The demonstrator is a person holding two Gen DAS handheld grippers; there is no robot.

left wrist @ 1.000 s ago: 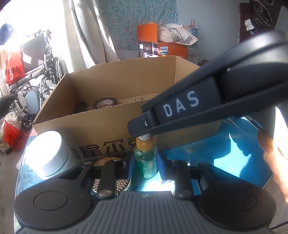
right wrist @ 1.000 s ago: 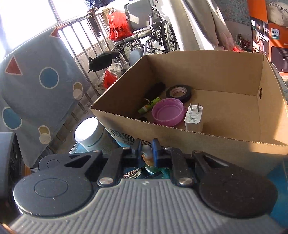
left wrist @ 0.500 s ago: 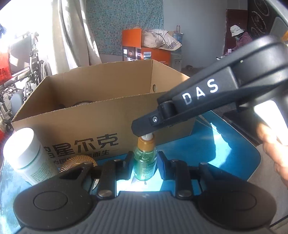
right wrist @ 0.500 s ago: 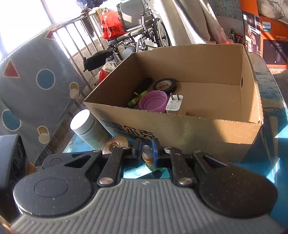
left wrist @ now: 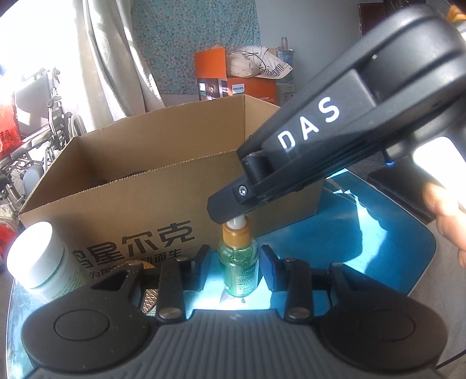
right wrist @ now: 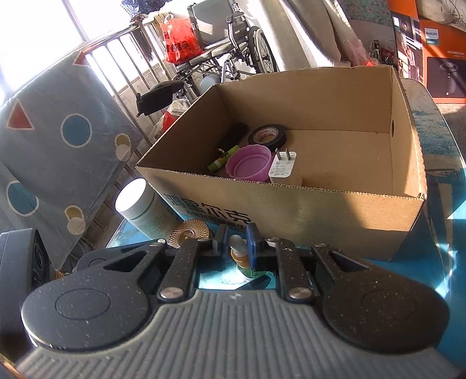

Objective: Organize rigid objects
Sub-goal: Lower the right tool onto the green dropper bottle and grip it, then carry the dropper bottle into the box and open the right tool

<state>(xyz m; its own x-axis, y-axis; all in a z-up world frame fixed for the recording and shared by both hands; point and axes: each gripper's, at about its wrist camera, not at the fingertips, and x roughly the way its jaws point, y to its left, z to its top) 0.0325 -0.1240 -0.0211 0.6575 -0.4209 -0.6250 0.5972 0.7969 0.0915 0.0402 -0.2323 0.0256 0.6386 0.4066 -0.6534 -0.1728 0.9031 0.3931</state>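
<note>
Tape, cap and charger lie in the box [right wrist: 291,204] ahead, while your right gripper [right wrist: 237,247] pinches the green bottle [left wrist: 238,262] by its dropper top as your left gripper [left wrist: 234,266] just spreads off it, jar [left wrist: 38,259] waiting left.

Strong daylight pours in from a window [right wrist: 49,26] on the left, bleaching that side of both views. A pale curtain [left wrist: 116,73] hangs beside a teal patterned cloth [left wrist: 198,40] pinned over the back wall; the rest of that wall [left wrist: 314,43] is plain white. A folded wheelchair [right wrist: 230,55] stands by a metal railing [right wrist: 122,58] — a red plastic bag [right wrist: 177,40] sits on it. A grey cloth with circles and triangles [right wrist: 58,137] drapes the railing. An orange carton [left wrist: 233,78] stands further back, and the glossy blue table [left wrist: 378,233] reflects glare.
</note>
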